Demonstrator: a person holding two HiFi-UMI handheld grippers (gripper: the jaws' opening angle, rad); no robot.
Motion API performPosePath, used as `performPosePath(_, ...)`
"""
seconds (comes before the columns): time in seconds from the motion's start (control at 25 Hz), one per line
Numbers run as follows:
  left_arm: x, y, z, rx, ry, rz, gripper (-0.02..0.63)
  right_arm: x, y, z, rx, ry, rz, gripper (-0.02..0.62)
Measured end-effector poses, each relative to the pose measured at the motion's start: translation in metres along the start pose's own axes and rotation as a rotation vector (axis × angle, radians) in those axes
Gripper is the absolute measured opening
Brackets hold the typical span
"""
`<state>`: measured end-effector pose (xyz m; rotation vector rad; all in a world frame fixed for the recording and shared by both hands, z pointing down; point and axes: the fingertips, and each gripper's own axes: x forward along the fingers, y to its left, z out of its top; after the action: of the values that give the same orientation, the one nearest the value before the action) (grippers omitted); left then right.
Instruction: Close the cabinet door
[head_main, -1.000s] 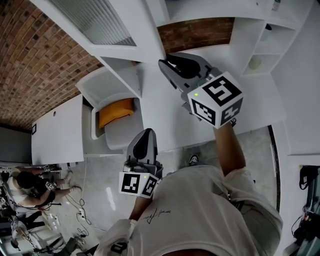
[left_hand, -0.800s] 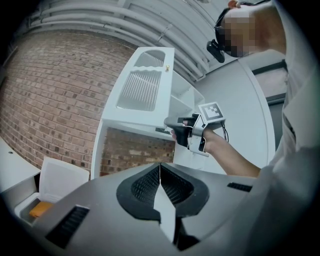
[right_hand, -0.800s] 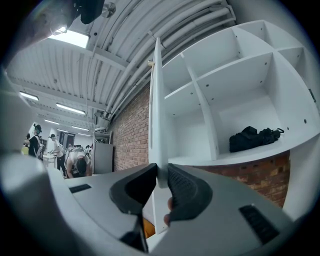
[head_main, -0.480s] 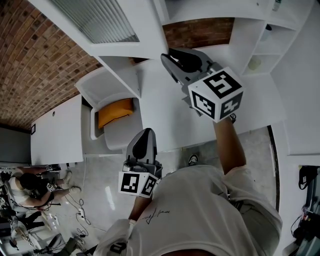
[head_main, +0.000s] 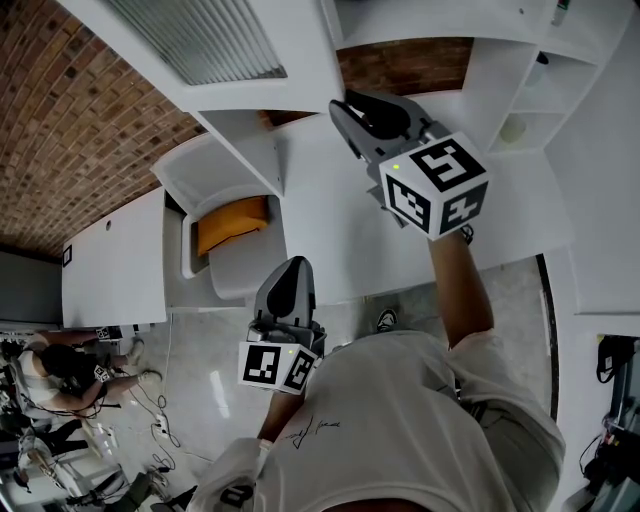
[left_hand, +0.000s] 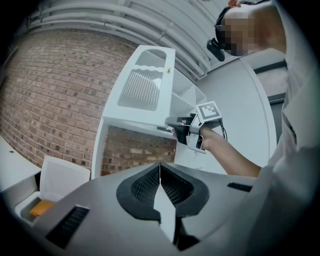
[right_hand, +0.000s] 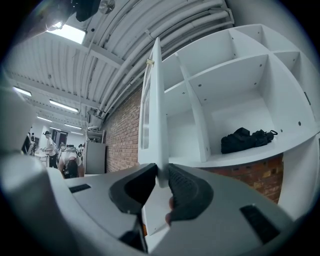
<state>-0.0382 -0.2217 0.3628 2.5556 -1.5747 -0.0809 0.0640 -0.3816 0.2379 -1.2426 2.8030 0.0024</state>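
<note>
The white cabinet door (head_main: 200, 40), with a ribbed glass panel, stands swung out from the white shelf cabinet (head_main: 400, 20). My right gripper (head_main: 347, 108) is raised at the door's lower corner. In the right gripper view the door (right_hand: 152, 100) appears edge-on and my right gripper (right_hand: 161, 181) is shut on its bottom edge. Behind it the open shelves hold a black bag (right_hand: 245, 140). My left gripper (head_main: 290, 283) hangs low in front of the person's body, shut and holding nothing. The left gripper view looks up past my left gripper (left_hand: 160, 172) at the door (left_hand: 142, 87) and the right gripper (left_hand: 181, 131).
A white seat with an orange cushion (head_main: 232, 222) stands below the door at the left, beside a white desk (head_main: 115, 260). More open shelves (head_main: 520, 90) are at the right. A person (head_main: 60, 365) crouches on the floor at the lower left among cables.
My right gripper has shifted a little right and up with the door edge in it, and the door has swung slightly toward the cabinet. The left gripper has stayed put.
</note>
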Motion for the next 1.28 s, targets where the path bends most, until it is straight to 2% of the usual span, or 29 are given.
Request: performPosePath(1.28,0.021,0.004,-0.008,-0.005,0.025,0.005,0.017,0.019,-0.037,0.001,-0.052,0.002,-0.108,0.084)
